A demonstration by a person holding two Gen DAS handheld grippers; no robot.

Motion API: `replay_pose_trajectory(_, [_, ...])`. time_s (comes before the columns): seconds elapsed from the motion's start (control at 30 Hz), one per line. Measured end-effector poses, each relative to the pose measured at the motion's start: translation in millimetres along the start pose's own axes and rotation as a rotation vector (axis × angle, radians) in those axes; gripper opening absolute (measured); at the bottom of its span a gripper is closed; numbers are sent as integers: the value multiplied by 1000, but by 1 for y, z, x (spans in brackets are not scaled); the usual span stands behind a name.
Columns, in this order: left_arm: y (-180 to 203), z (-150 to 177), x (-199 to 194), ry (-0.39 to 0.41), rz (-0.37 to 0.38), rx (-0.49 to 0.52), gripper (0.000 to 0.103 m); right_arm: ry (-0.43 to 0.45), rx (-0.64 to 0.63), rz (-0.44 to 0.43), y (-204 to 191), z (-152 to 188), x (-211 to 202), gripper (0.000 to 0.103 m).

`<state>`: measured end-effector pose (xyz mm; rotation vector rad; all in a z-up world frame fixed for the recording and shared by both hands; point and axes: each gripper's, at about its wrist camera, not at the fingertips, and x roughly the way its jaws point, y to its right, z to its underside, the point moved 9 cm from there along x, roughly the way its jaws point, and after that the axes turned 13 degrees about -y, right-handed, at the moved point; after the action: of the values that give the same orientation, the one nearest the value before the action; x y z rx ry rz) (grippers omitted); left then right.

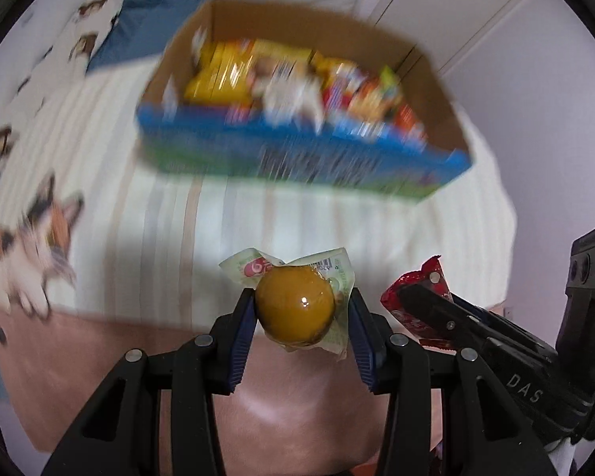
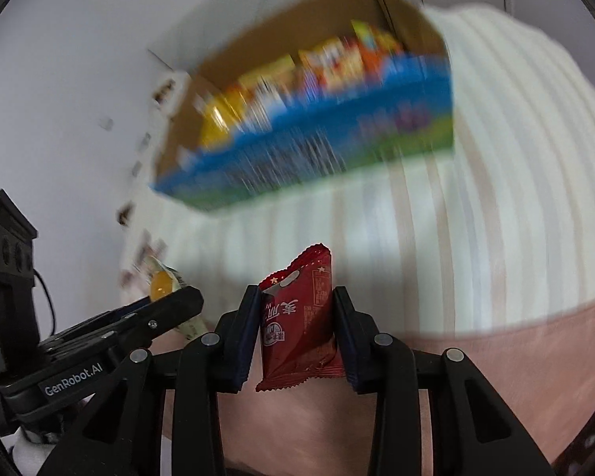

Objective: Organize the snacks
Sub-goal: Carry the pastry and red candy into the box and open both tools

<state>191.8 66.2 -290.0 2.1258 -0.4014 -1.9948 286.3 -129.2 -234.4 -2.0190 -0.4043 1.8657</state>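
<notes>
My left gripper [image 1: 302, 309] is shut on a round orange jelly snack [image 1: 295, 309] in a clear wrapper, held above the bed. My right gripper [image 2: 295, 317] is shut on a red snack packet [image 2: 297, 329]; it also shows at the right of the left wrist view [image 1: 420, 297]. The jelly snack shows at the left of the right wrist view [image 2: 160, 285]. Ahead of both stands an open cardboard box with a blue printed side [image 1: 297, 154], also in the right wrist view [image 2: 317, 146], holding several colourful snack packs [image 1: 289, 79]. The box is blurred.
The box rests on a cream striped bedcover [image 1: 218, 230] with a pink band nearer to me [image 1: 139, 357]. A cat-print pillow [image 1: 31, 246] lies at the left. White cupboard doors [image 1: 476, 12] stand behind the box.
</notes>
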Motion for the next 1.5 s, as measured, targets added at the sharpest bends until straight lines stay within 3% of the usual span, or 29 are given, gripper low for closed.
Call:
replay_pose_trajectory(0.23, [14,-84,-36,39,16,34,42,81,-58,-12,-24,-80,-44,39])
replay_pose_trajectory(0.4, [0,-137,-18,-32,-8,29,42,59,-71,17,-26,-133,-33,39])
replay_pose_trajectory(0.6, [-25,-168,29,-156,-1,-23,42,-19,-46,36,-10,-164,-3,39])
replay_pose_trajectory(0.77, [-38,-172,68,-274,-5,-50,44,-141,-20,52,7,-165,35,43])
replay_pose_trajectory(0.8, [-39,-170,75,-298,-7,-55,44,-156,-11,61,10,-165,39,50])
replay_pose_trajectory(0.83, [-38,-169,78,-309,2,-56,47,-170,1,74,14,-164,42,75])
replay_pose_trajectory(0.87, [-39,-169,81,-319,5,-58,52,-173,14,77,18,-165,44,92])
replay_pose_trajectory(0.93, [-40,-169,84,-322,-29,-47,81,-172,18,77,20,-166,47,92])
replay_pose_trajectory(0.97, [-40,-170,84,-317,-39,-43,88,-170,19,92,21,-167,46,92])
replay_pose_trajectory(1.33, [-43,-173,66,-245,-126,-34,94,-123,0,288,33,-177,28,98])
replay_pose_trajectory(1.5, [-40,-168,51,-214,-142,-33,94,-105,9,333,41,-174,16,99])
